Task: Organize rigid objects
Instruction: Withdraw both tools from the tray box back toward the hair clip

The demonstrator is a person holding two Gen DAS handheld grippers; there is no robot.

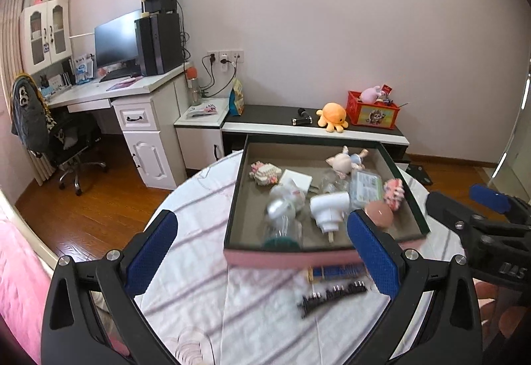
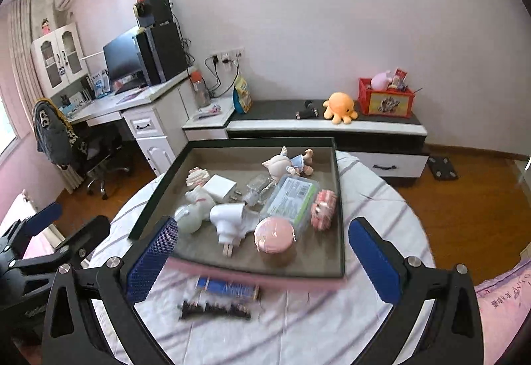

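Observation:
A shallow dark-rimmed box (image 1: 236, 195) (image 2: 156, 195) with a pink front wall sits on a round table. It holds several small objects: a white plug (image 1: 327, 209) (image 2: 229, 215), a round pink case (image 2: 273, 234) (image 1: 379, 214), a pig doll (image 2: 288, 162) and a green-edged clear case (image 2: 292, 199). In front of the box lie a blue stick (image 1: 337, 272) (image 2: 227, 288) and a black comb-like clip (image 1: 332, 297) (image 2: 215, 310). My left gripper (image 1: 262, 252) is open and empty above the table's near edge. My right gripper (image 2: 262, 252) is open and empty above the same spot.
The table (image 2: 381, 209) has a white striped cloth. Behind it stand a low black-and-white cabinet (image 2: 365, 129) with an orange octopus plush (image 2: 340, 106) and a red crate (image 2: 386, 99), and a desk (image 1: 132, 89) with monitor and office chair (image 1: 66, 139). Pink bedding (image 1: 20, 282) lies at left.

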